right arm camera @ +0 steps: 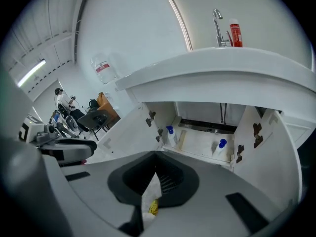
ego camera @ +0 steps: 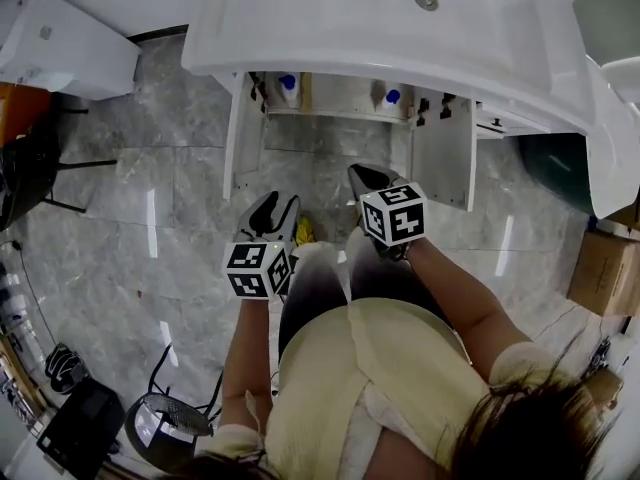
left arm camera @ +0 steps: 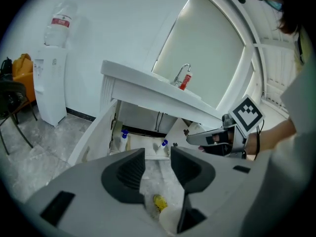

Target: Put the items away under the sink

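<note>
L gripper [ego camera: 275,206], R gripper [ego camera: 372,174] angled down toward open cabinet [ego camera: 340,98]. L jaws apart, empty; R together. Gripper views only: red bottle [right arm camera: 235,32].

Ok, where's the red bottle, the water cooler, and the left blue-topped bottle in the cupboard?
red bottle [right arm camera: 236,33], right gripper view, middle of its body.
water cooler [left arm camera: 51,85], left gripper view, its white front.
left blue-topped bottle [right arm camera: 172,139], right gripper view, its white body.
</note>
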The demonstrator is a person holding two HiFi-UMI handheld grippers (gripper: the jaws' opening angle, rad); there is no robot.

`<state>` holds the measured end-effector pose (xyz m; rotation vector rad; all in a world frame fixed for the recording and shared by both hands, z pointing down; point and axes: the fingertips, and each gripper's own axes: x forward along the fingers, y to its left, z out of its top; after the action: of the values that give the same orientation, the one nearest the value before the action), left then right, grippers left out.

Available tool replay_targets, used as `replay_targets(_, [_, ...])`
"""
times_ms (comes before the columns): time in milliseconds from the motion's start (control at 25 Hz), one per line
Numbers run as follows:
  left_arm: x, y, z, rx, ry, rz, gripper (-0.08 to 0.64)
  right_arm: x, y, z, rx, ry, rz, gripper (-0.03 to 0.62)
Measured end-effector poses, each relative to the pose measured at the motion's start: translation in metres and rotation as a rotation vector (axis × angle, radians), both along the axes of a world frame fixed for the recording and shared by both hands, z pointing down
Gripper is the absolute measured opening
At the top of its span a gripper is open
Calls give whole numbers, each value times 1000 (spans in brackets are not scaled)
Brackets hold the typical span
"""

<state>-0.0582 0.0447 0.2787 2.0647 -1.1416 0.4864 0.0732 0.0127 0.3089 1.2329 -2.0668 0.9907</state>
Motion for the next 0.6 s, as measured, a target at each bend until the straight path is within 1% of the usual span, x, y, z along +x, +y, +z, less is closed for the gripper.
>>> replay_targets(120, [-2,2,-15,13,-8,6,178,1,2,-14,21,-9,14,26])
replay_targets(280, [-9,-1,-37,35,6,-24,127,2,8,-33,51,-13,20,26])
replay_targets(400, [-7,0,-50,56,-20,-9,84,3,15,-44,62,-23,19,26])
replay_targets(600, [0,5,-64,84,-36,12,55,4,26,-58,74,-31,3,26])
